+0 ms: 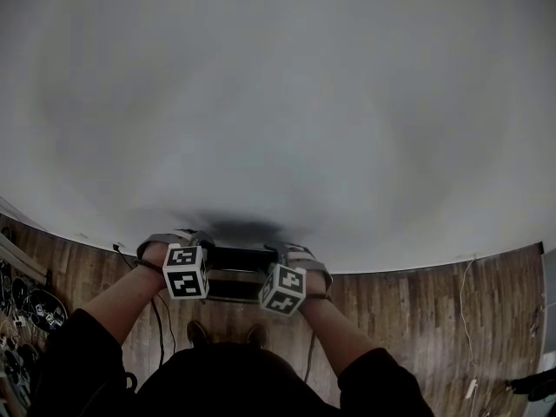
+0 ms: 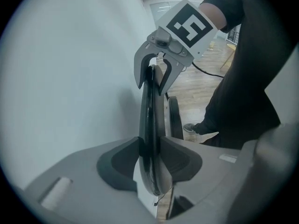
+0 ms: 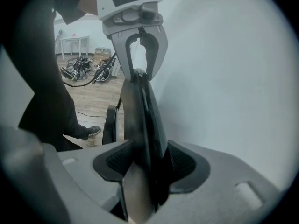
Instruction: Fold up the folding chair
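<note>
The black folding chair [image 1: 236, 261] stands folded flat and upright close to a white wall [image 1: 278, 102], with my two grippers on its top edge. My left gripper [image 1: 184, 263] holds the left end. In the left gripper view its pads [image 2: 121, 164] press both faces of the chair's thin edge [image 2: 150, 120]. My right gripper [image 1: 285, 281] straddles the right end. In the right gripper view the chair's edge [image 3: 140, 111] runs between the jaws of the right gripper [image 3: 148, 162], with a slim dark gap at the right pad [image 3: 184, 164]. Each gripper view shows the other gripper at the far end.
Wooden floor [image 1: 408, 320] runs below the wall. Cables and black gear [image 1: 26, 311] lie at the left, and a white table [image 3: 74, 43] stands further off. A cord [image 1: 159, 320] trails past the person's shoes [image 1: 198, 330]. Another cable [image 1: 469, 294] lies at the right.
</note>
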Motion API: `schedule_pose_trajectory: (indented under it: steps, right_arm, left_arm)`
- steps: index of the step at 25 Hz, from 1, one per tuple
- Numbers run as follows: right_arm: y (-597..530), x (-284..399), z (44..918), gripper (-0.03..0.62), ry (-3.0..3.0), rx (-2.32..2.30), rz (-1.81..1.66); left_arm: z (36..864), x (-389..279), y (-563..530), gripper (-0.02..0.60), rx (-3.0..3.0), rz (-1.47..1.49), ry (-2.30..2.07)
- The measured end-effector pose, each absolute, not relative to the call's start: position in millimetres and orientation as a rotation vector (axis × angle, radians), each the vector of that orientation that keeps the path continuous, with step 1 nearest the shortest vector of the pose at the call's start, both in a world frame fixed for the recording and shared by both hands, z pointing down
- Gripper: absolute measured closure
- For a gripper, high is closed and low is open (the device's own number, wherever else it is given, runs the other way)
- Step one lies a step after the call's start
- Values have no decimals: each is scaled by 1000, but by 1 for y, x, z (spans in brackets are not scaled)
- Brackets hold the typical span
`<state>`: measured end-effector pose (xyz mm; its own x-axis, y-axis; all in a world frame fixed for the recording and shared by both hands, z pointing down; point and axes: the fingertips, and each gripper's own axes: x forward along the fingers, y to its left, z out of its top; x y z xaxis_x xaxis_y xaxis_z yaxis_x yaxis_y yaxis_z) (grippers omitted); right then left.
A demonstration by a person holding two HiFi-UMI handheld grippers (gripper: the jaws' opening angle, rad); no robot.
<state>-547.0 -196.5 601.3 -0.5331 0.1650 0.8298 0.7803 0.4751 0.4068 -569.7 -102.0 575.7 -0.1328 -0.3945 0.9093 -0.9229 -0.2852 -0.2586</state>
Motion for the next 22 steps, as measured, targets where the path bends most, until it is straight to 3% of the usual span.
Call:
schedule_pose_trajectory:
  steps: [22]
  right_arm:
    - [-217,-592,598,313,-2088,-406,-1231]
  left_arm:
    - [582,-617,-117,420,1453,1515,-1679]
